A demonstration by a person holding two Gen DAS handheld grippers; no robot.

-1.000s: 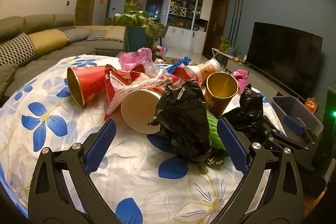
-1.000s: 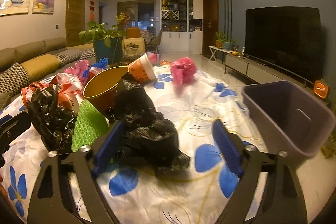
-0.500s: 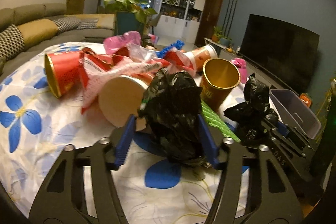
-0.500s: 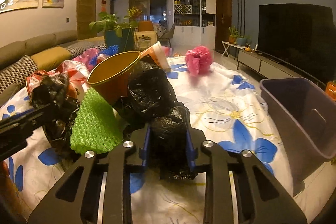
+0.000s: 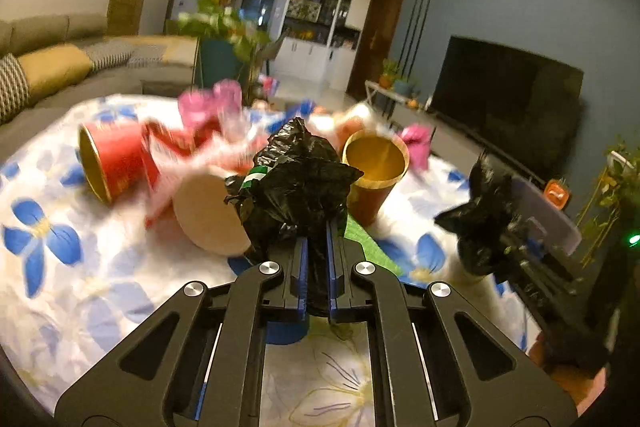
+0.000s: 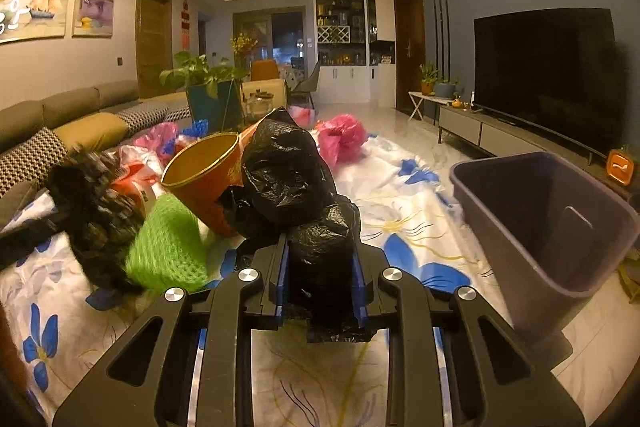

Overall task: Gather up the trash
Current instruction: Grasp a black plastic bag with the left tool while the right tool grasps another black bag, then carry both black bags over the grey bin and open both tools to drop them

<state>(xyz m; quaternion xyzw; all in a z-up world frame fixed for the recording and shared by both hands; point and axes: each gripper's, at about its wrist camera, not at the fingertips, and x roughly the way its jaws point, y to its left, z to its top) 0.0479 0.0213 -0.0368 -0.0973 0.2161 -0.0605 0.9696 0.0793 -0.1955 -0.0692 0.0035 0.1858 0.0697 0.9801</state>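
My left gripper (image 5: pixel 316 259) is shut on a crumpled black plastic bag (image 5: pixel 296 183) and holds it above the flowered cloth (image 5: pixel 80 267). My right gripper (image 6: pixel 319 267) is shut on a second black plastic bag (image 6: pixel 292 179); that bag also shows in the left wrist view (image 5: pixel 484 223). A dark purple bin (image 6: pixel 552 227) stands open at the right of the right gripper. A green mesh piece (image 6: pixel 168 247) lies under the gold-lined cup (image 6: pixel 200 175).
Red paper cups (image 5: pixel 108 163), a tan-bottomed cup (image 5: pixel 208 215), red-and-white wrappers (image 5: pixel 180 155) and pink bags (image 6: pixel 342 139) lie on the cloth. A sofa (image 6: pixel 60 131) is at the left, a TV (image 6: pixel 548 75) at the right.
Both grippers went from open to shut, each closing on its black bag. The left bag has been lifted off the cloth; the view is blurred by motion.
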